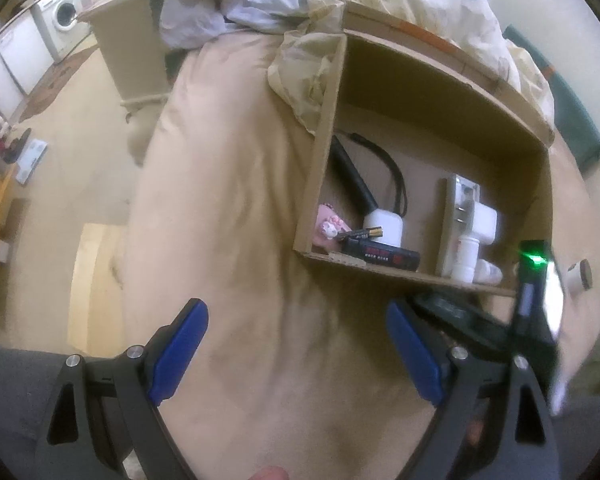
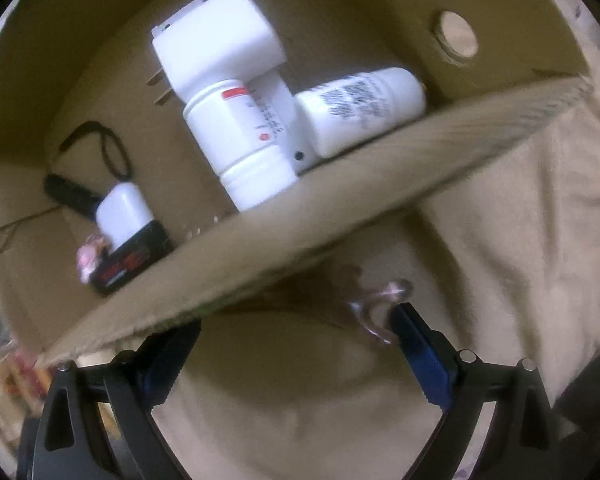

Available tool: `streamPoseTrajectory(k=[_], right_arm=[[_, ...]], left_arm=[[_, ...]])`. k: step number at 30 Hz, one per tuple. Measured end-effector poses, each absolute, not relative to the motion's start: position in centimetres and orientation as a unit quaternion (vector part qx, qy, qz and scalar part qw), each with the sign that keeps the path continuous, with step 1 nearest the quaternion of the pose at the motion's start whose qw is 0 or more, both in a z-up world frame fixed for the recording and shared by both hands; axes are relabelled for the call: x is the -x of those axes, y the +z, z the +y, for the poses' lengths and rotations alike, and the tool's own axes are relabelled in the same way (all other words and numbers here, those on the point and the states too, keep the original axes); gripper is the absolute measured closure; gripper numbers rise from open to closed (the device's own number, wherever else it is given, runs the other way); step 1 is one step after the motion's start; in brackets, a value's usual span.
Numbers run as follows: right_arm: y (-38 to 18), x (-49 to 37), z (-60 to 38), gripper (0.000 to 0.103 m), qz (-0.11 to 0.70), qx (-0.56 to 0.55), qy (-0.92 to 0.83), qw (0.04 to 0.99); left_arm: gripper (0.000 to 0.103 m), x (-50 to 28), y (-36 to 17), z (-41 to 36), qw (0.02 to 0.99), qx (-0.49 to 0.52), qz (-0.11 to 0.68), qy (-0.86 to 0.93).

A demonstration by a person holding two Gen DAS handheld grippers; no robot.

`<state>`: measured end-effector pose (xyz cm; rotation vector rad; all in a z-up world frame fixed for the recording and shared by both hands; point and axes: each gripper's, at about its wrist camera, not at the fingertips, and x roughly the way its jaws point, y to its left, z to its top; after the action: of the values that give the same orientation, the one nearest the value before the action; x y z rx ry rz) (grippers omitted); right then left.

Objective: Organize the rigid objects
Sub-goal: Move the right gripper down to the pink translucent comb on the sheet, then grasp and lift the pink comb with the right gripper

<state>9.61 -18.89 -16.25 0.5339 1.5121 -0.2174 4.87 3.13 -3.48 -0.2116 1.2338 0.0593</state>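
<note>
The small pinkish clip-like object (image 2: 374, 312) lies on the beige bed sheet (image 2: 500, 208) just outside the open brown cardboard box (image 2: 300, 240), touching the right finger of the wide-open right gripper (image 2: 296, 344), while the left gripper (image 1: 296, 352), also open, hovers farther away.

Cardboard box (image 2: 340, 216) holds, seemingly, bottles (image 2: 240, 136).

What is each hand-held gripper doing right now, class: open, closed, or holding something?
Left hand-held gripper: open, holding nothing, above the bedsheet.
Right hand-held gripper: open, holding nothing, just outside the cardboard box.
</note>
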Motion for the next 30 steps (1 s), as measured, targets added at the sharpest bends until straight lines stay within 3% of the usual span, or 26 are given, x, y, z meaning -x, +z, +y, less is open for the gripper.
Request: streamPoseTrajectory(k=[11, 16, 26, 29, 30], right_arm=[[-17.7, -8.7, -15.0, 0.000, 0.621, -0.173, -0.227, 0.730], [-17.6, -7.8, -15.3, 0.000, 0.612, -0.157, -0.174, 0.755], [-16.1, -5.1, -14.8, 0.000, 0.676, -0.060, 0.031, 0.734], [-14.4, -4.1, -15.4, 0.015, 0.675, -0.017, 0.076, 0.734], [-13.8, -3.8, -15.9, 0.044, 0.669, -0.007, 0.082, 0.739]], left_arm=[[0.014, -5.1, -2.7, 3.0, 0.810, 0.123, 0.573, 0.016], [0.014, -5.2, -3.0, 2.9, 0.808, 0.118, 0.576, 0.019], [0.014, -5.4, -4.0, 2.8, 0.804, 0.099, 0.585, 0.027], [0.014, -5.3, -4.6, 2.4, 0.800, 0.090, 0.593, 0.023], [0.014, -5.3, -4.9, 2.1, 0.798, 0.084, 0.596, 0.020]])
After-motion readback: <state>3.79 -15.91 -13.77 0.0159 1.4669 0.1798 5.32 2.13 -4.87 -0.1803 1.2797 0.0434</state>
